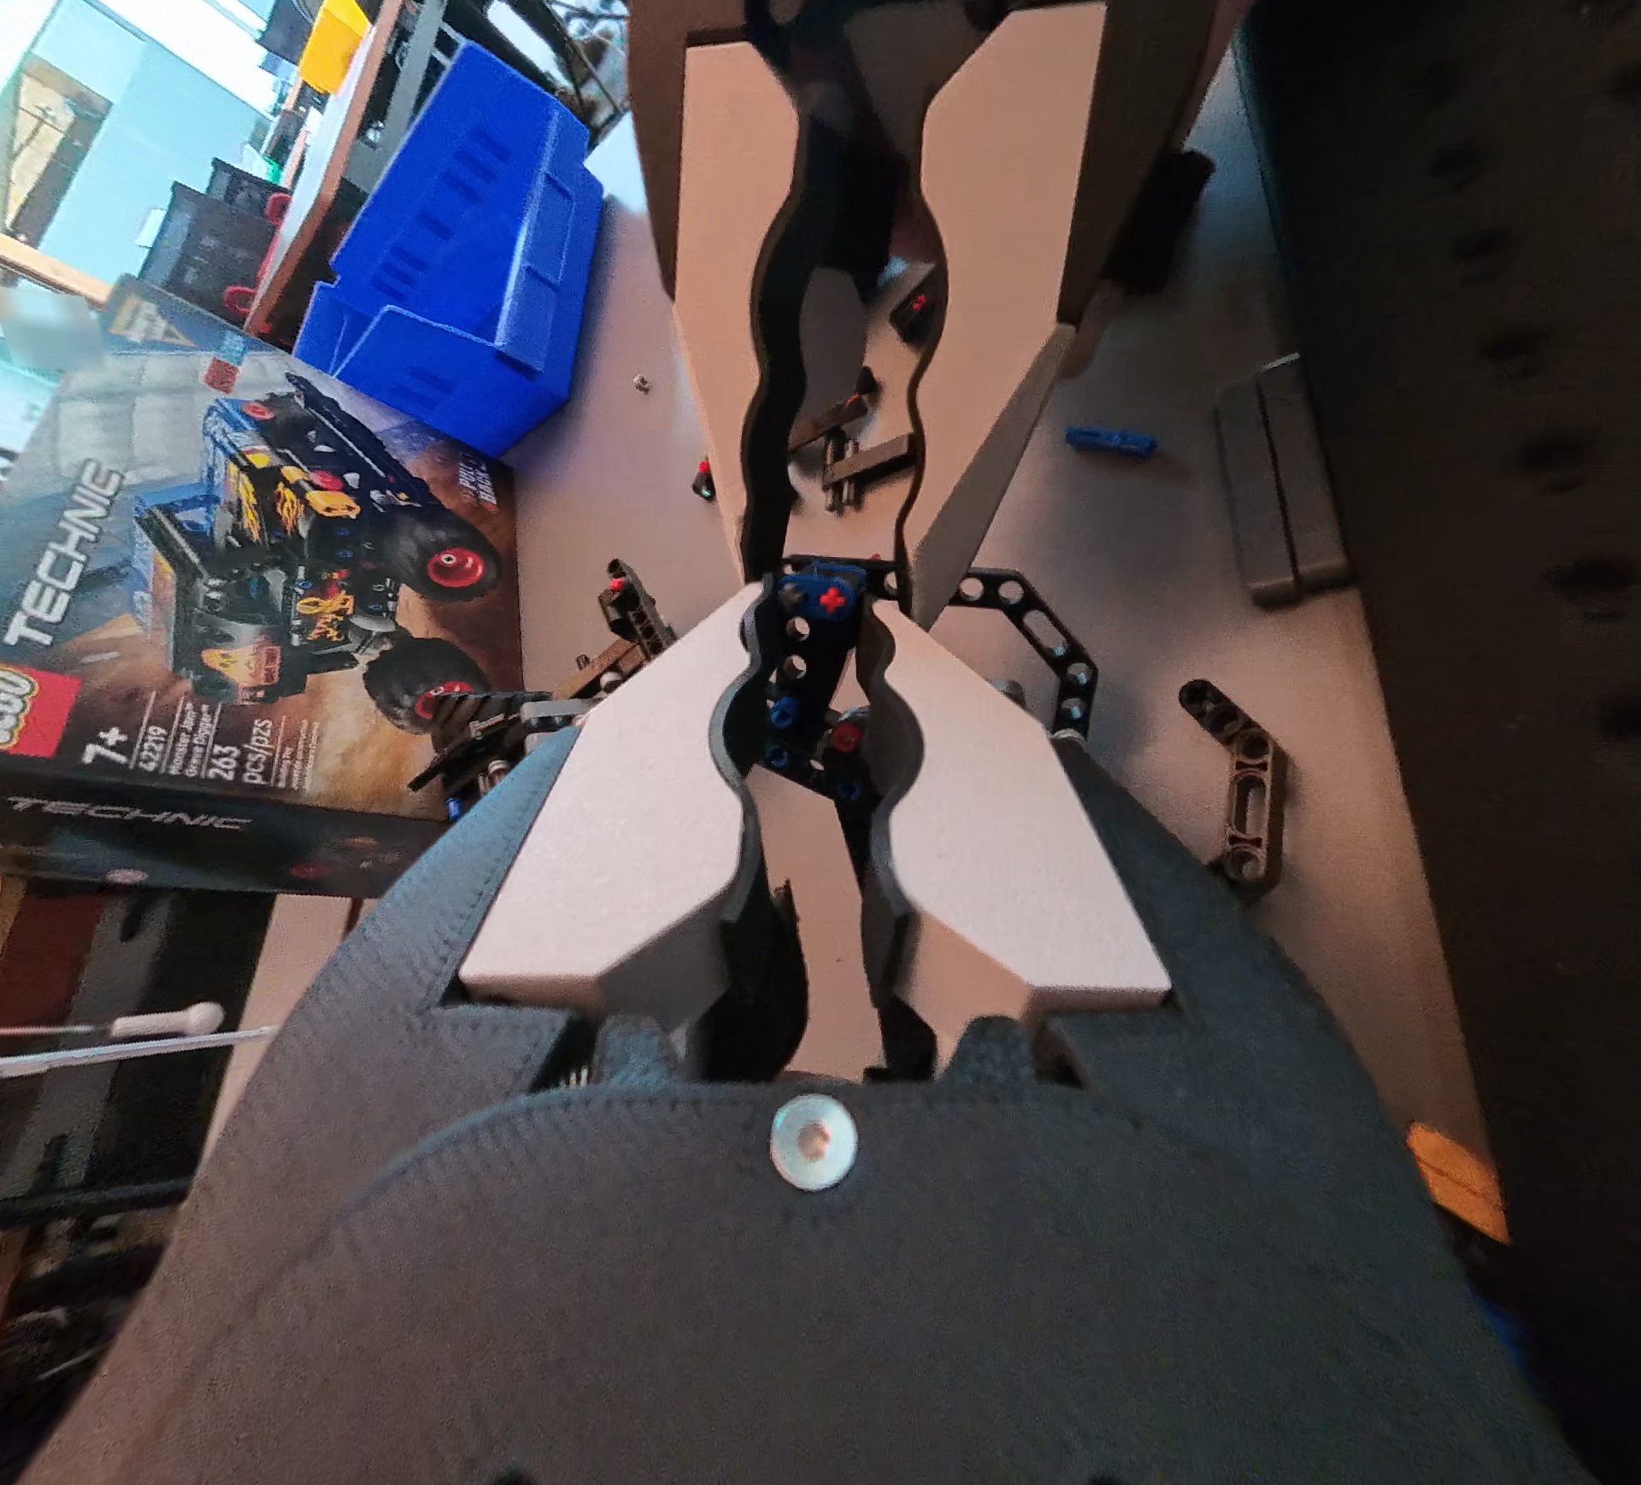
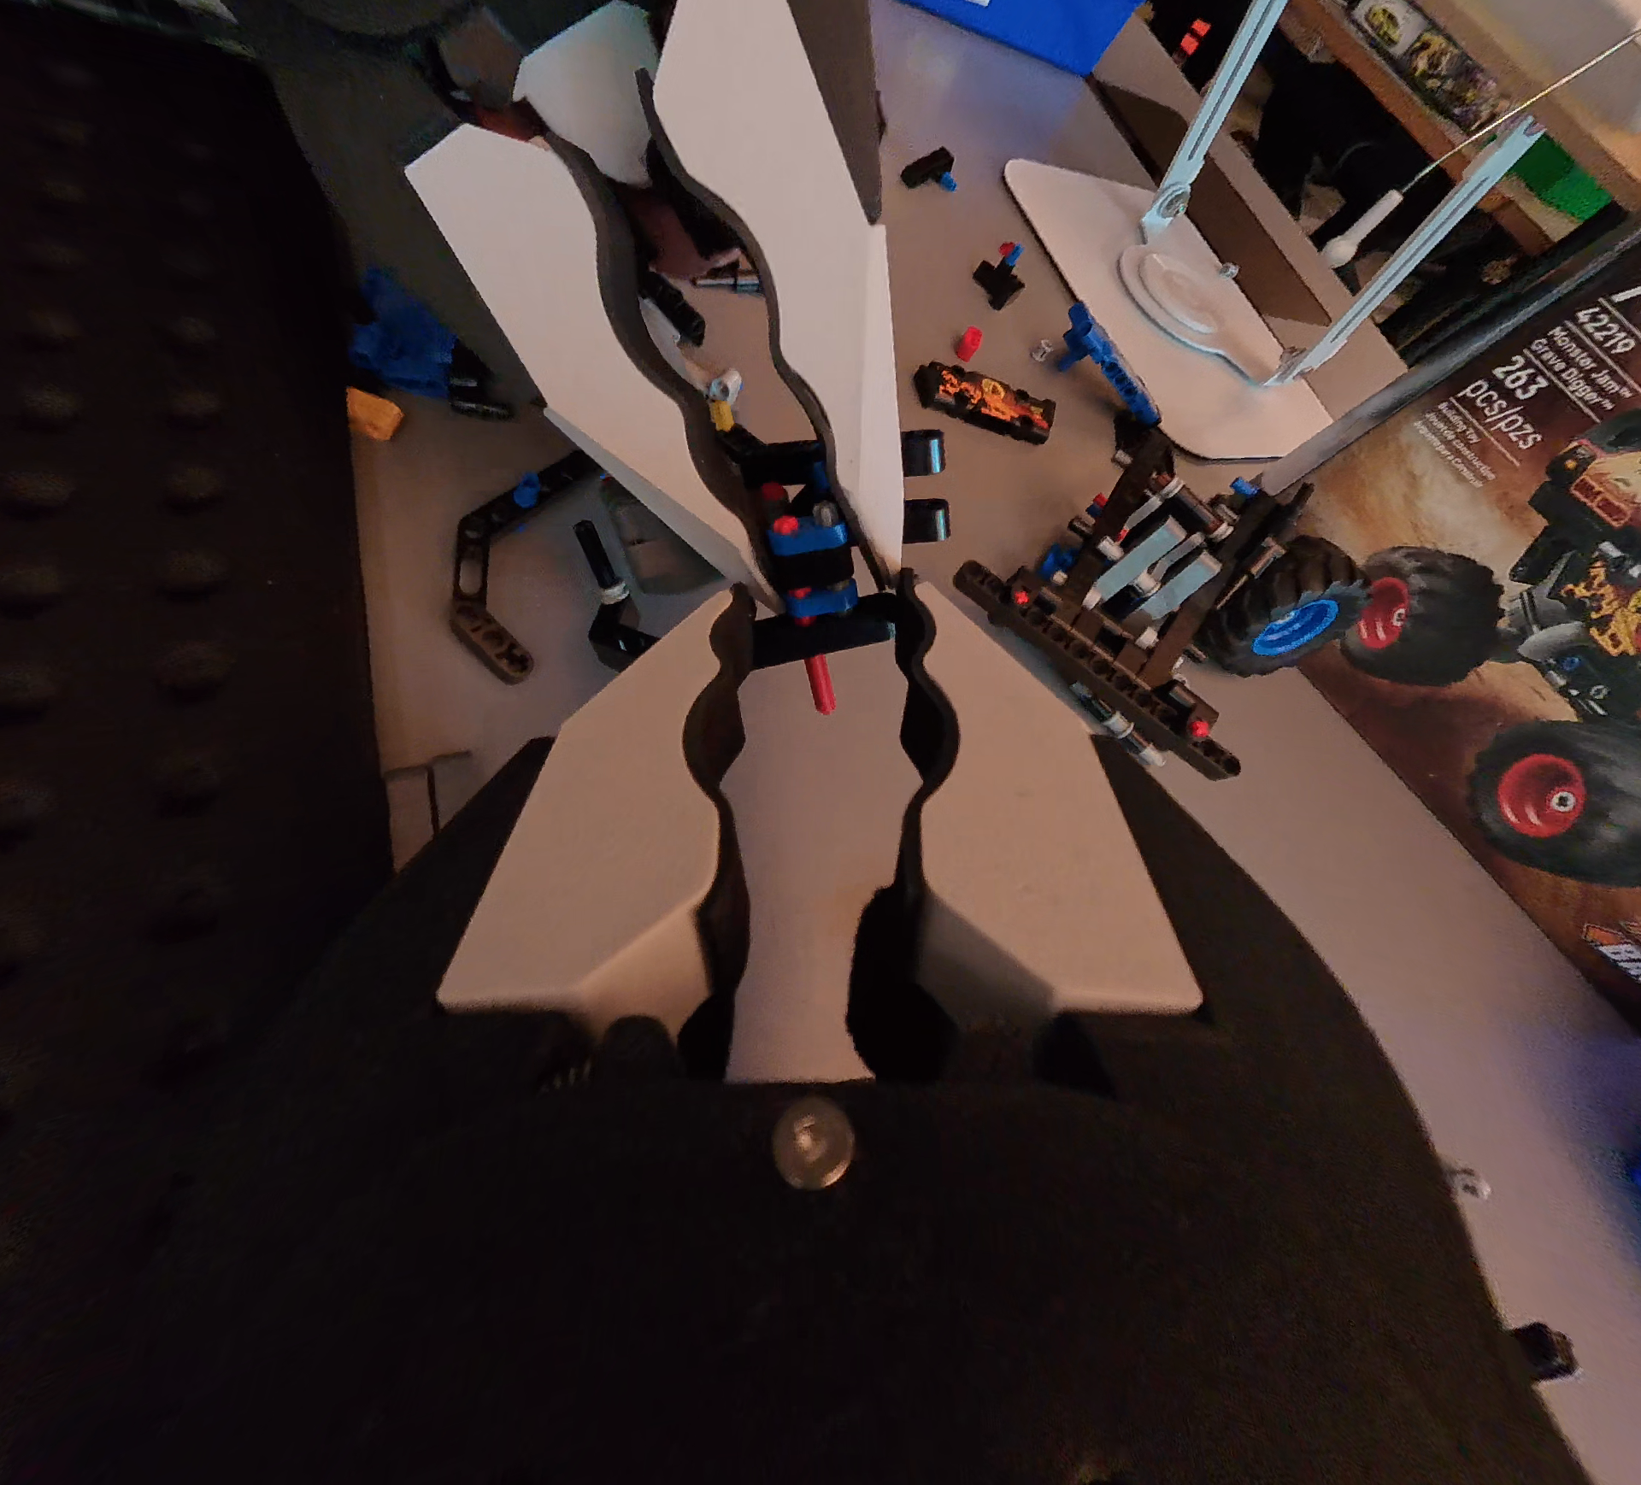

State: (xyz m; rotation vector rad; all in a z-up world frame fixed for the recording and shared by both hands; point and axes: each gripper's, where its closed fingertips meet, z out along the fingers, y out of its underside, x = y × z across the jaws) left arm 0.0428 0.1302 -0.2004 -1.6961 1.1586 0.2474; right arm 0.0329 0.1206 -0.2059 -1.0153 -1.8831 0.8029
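My left gripper (image 1: 812, 599) is shut on a small black brick assembly (image 1: 804, 670) that carries blue pins and a blue piece with a red cross axle. My right gripper (image 2: 821, 595) meets it tip to tip and is shut on the ends of a short black beam (image 2: 821, 630) at the assembly's end. A red axle (image 2: 819, 683) sticks out of that beam toward the right wrist camera. In the left wrist view the right gripper (image 1: 830, 563) comes in from the top. In the right wrist view the left gripper (image 2: 826, 568) does the same. The assembly is held above the table.
On the grey table (image 1: 1154, 643) lie a bent black beam (image 1: 1243, 777), grey blocks (image 1: 1279, 484), a blue pin (image 1: 1110, 439), a half-built chassis (image 2: 1128, 626), a flame-printed piece (image 2: 986, 399) and a lamp base (image 2: 1181, 288). A blue bin (image 1: 462, 262) and a toy box (image 1: 222, 555) stand at the side. Less than 4 cm separates the two grippers' tips.
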